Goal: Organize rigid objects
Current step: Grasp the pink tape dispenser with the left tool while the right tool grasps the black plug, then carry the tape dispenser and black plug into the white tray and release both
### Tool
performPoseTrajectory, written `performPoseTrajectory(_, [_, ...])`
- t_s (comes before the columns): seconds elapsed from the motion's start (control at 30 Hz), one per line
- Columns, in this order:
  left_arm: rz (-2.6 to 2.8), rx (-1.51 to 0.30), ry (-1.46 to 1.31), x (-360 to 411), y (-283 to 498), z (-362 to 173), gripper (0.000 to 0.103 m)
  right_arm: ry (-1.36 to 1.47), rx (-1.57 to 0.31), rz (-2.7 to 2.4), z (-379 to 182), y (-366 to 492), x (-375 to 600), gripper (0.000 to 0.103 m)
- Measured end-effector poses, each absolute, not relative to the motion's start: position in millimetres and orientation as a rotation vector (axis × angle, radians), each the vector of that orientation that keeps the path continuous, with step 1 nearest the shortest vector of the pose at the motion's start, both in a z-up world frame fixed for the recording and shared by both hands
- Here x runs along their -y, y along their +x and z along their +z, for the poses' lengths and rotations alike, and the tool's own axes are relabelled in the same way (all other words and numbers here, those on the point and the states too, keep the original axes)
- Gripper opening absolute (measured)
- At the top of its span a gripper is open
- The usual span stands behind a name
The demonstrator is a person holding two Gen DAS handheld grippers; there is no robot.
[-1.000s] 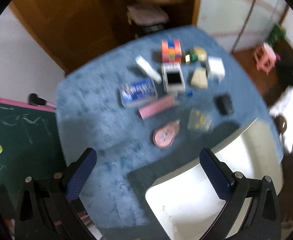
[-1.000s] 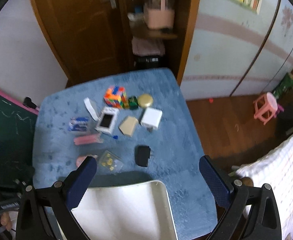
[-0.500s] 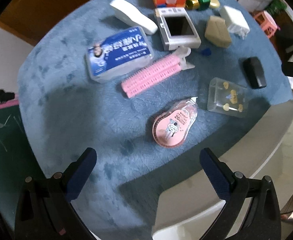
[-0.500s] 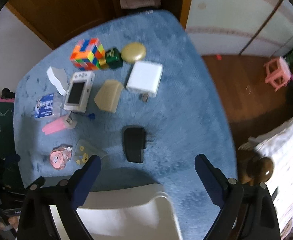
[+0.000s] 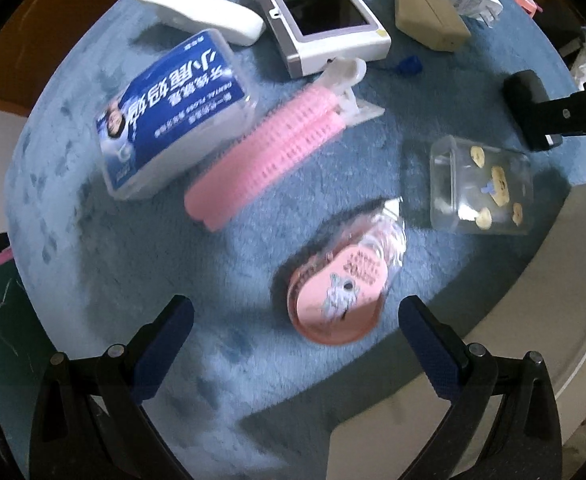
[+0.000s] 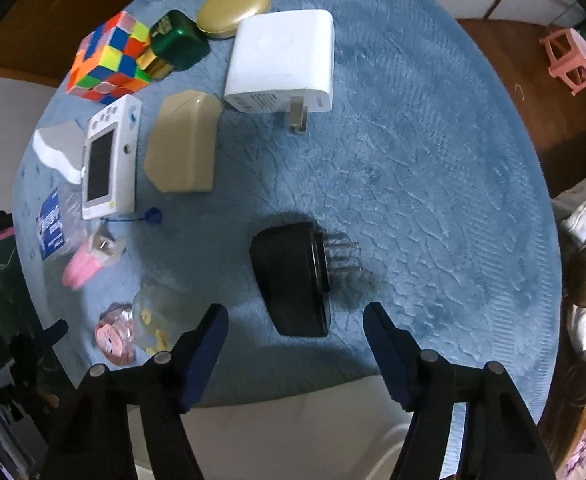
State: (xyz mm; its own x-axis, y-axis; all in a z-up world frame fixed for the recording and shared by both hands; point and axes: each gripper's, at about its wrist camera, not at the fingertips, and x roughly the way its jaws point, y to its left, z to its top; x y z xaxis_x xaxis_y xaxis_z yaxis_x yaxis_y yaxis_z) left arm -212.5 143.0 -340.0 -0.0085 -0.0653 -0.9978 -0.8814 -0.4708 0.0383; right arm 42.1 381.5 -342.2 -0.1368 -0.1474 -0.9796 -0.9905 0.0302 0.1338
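Small rigid objects lie on a blue fuzzy table top [image 5: 141, 280]. My left gripper [image 5: 297, 322] is open, just short of a pink correction tape dispenser [image 5: 339, 296]. A pink hair roller [image 5: 269, 160], a blue floss box [image 5: 173, 112] and a clear box of small items [image 5: 481, 186] lie beyond it. My right gripper [image 6: 297, 324] is open, low over a black plug adapter [image 6: 293, 276] that lies partly between its fingers. The white charger [image 6: 283, 64], a beige block [image 6: 185, 144], a small white console [image 6: 111, 156] and a colour cube [image 6: 107, 60] lie further back.
A white tray [image 5: 533, 340] sits at the near edge of the table; it also shows in the right wrist view [image 6: 293, 440]. A green box [image 6: 177, 42] and a gold disc [image 6: 233, 8] lie at the back. A pink stool [image 6: 571, 60] stands on the floor.
Both grippers have dropped toward the table: the left closed in on the pink tape dispenser, the right on the black plug adapter. Both stay open.
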Motion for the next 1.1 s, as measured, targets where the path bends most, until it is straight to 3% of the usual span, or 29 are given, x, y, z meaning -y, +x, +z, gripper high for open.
performPoseTrajectory(0.07, [1.547, -1.0, -1.597, -145.4, -212.4, -343.0, 0.094, -1.238, -1.43, 1.216, -344.2, 38.1, -383.2, 0.07])
performPoseTrajectory(0.17, [1.533, -0.99, -1.608, -147.0, -212.4, -349.9, 0.092, -1.246, -1.443, 1.201, -350.7, 32.1, -385.5, 0.061])
performPoseTrajectory(0.4, [1.525, -0.949, -1.618, -144.0, -212.4, -353.9, 0.085, -1.276, -1.386, 1.182, -349.2, 15.4, -385.4, 0.058])
performPoseTrajectory(0.43, [1.524, -0.933, -1.616, -142.5, -211.7, -352.5, 0.082, -1.284, -1.37, 1.177, -347.9, 13.0, -384.8, 0.056])
performPoseTrajectory(0.5, [1.539, -0.918, -1.599, -141.2, -208.7, -347.0, 0.058, -1.299, -1.332, 1.171, -344.0, 9.4, -384.1, 0.039])
performPoseTrajectory(0.53, [1.545, -0.919, -1.594, -141.4, -207.0, -344.9, 0.055, -1.303, -1.326, 1.179, -342.4, 8.1, -384.0, 0.039])
performPoseTrajectory(0.8, [1.639, -0.945, -1.578, -139.9, -197.3, -338.1, 0.054, -1.253, -1.362, 1.26, -324.5, 3.8, -379.9, 0.039])
performPoseTrajectory(1.1, [1.84, -0.848, -1.509, -122.1, -200.1, -277.2, 0.054, -1.112, -1.382, 1.408, -259.1, 6.4, -373.3, 0.039])
